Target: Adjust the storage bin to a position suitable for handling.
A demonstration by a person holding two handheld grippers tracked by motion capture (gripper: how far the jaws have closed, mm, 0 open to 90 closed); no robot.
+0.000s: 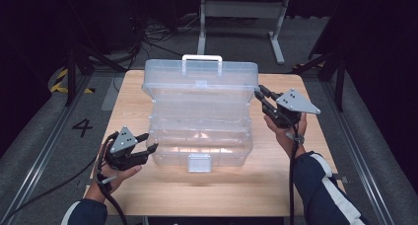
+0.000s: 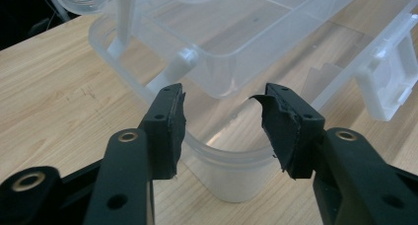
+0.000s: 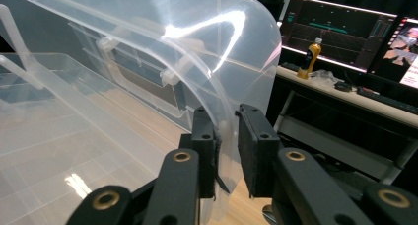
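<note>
A clear plastic storage box (image 1: 199, 131) stands on the wooden table (image 1: 197, 193) with its lid (image 1: 202, 74) raised upright at the back. My right gripper (image 1: 259, 92) is at the lid's right edge. In the right gripper view the jaws (image 3: 226, 111) are shut on the lid rim (image 3: 148, 32). My left gripper (image 1: 151, 141) is open at the box's front left corner. In the left gripper view its jaws (image 2: 222, 94) stand on either side of the rounded corner (image 2: 226, 170) without touching it. A clear inner tray (image 2: 246, 32) sits in the box.
The lid carries a white handle (image 1: 202, 58), and a latch (image 1: 199, 162) hangs at the box front. Bare table lies in front of and beside the box. A desk with monitors (image 3: 340, 32) and a yellow bottle (image 3: 310, 57) stands beyond the table.
</note>
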